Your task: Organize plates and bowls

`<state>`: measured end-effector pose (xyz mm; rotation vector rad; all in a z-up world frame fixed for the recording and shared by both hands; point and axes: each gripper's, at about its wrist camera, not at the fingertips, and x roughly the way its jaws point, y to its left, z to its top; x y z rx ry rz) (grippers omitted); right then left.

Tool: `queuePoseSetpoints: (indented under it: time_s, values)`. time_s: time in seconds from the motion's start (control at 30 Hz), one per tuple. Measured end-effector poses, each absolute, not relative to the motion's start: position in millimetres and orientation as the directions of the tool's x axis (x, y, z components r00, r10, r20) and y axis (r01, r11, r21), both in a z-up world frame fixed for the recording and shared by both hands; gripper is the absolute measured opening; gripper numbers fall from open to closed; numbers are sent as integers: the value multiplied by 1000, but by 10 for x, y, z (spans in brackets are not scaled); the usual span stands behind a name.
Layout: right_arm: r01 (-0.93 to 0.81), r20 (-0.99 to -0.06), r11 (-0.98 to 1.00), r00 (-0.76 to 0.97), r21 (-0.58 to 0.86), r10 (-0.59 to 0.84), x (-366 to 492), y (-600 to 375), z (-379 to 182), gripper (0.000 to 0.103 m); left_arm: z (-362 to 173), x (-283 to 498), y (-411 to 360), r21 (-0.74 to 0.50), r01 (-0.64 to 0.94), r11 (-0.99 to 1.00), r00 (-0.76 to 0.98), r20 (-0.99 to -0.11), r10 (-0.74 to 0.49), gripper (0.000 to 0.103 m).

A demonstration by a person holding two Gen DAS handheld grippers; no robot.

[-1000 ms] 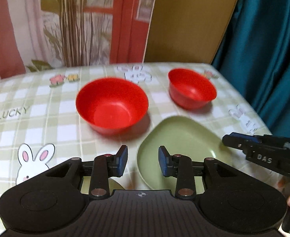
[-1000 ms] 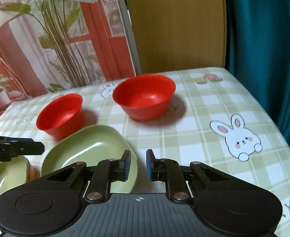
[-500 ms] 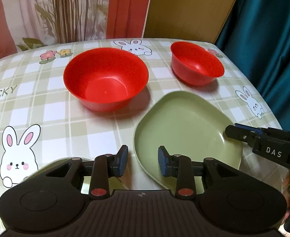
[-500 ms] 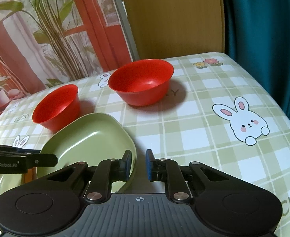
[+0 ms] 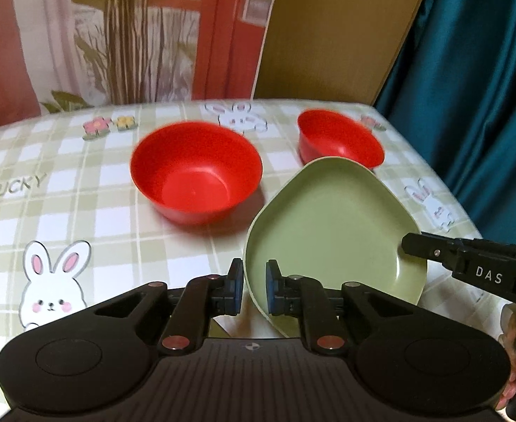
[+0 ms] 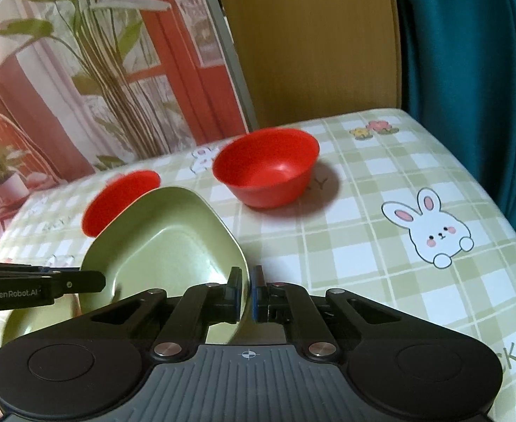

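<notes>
Both grippers have hold of the green plate [image 5: 331, 232]: the left gripper [image 5: 252, 290] has its fingers clamped on the plate's near rim, and the right gripper [image 6: 246, 293] pinches the opposite rim. The plate sits tilted, its far edge raised off the checked tablecloth [image 6: 381, 246].

I'd judge the sorting barely begun. Beyond the plate, the large red bowl [image 5: 196, 172] and the small red bowl [image 5: 338, 139] stand apart from each other, not yet nested. In the right wrist view a second green dish [image 6: 29, 316] seems to lie just under the plate's near-left side, though that corner is blurred. Both bowls stand clear of the lifted plate.
</notes>
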<state>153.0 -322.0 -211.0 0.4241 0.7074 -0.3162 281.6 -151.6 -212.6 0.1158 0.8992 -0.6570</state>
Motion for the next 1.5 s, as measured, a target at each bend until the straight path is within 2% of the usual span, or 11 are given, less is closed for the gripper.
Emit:
queuePoseSetpoints:
  time_s: [0.33, 0.6, 0.9, 1.5]
  values:
    - [346, -648, 877, 760, 334, -53, 1593, -2947, -1769, 5, -1687, 2747, -1096, -201, 552, 810, 515, -681, -520, 14]
    - [279, -665, 877, 745, 390, 58, 1729, -2525, -1748, 5, -1524, 2772, -686, -185, 513, 838, 547, -682, -485, 14]
    - [217, -719, 892, 677, 398, 156, 1818, -2076, -1874, 7, -1679, 2777, -272, -161, 452, 877, 557, -717, -419, 14]
    - [211, -766, 899, 617, 383, 181, 1790, -1921, -2028, 8, -1963, 2693, -169, -132, 433, 892, 527, -765, -369, 15]
